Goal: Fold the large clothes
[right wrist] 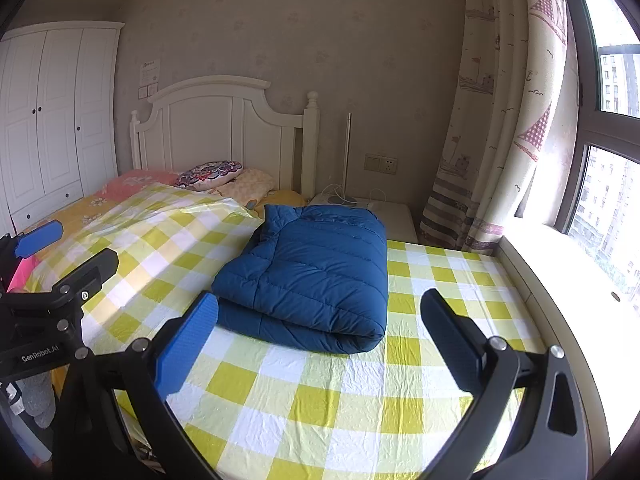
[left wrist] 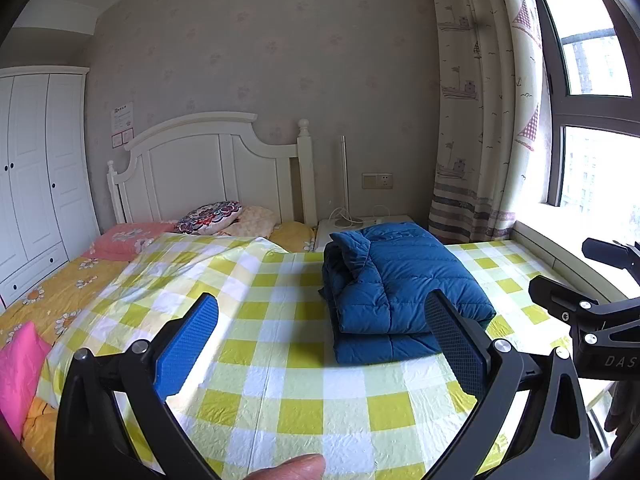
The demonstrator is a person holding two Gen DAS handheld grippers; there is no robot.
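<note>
Down in the quilted channels makes this blue puffer jacket (right wrist: 308,272) light, soft and springy, in my judgement, with a slick shell that could slide out of a shallow pinch. It lies folded into a thick bundle on the yellow-and-white checked sheet (right wrist: 320,400), on the side toward the white nightstand (right wrist: 384,212) and just short of it. I would take hold deep at the rolled lower edge, where several layers stack, rather than at a single top layer; the loose collar end would spill open if lifted alone.

Its long axis runs from my end of the bed toward the nightstand, tilted slightly. The rounded fold faces me, and the bunched collar points at the nightstand and the white headboard (right wrist: 224,132).

Both tongs are released and grasp nothing. My left gripper (left wrist: 320,340) hangs above the sheet, well clear of the jacket on the side away from the nightstand. My right gripper (right wrist: 320,340) hovers near the rolled edge, apart from it.
</note>
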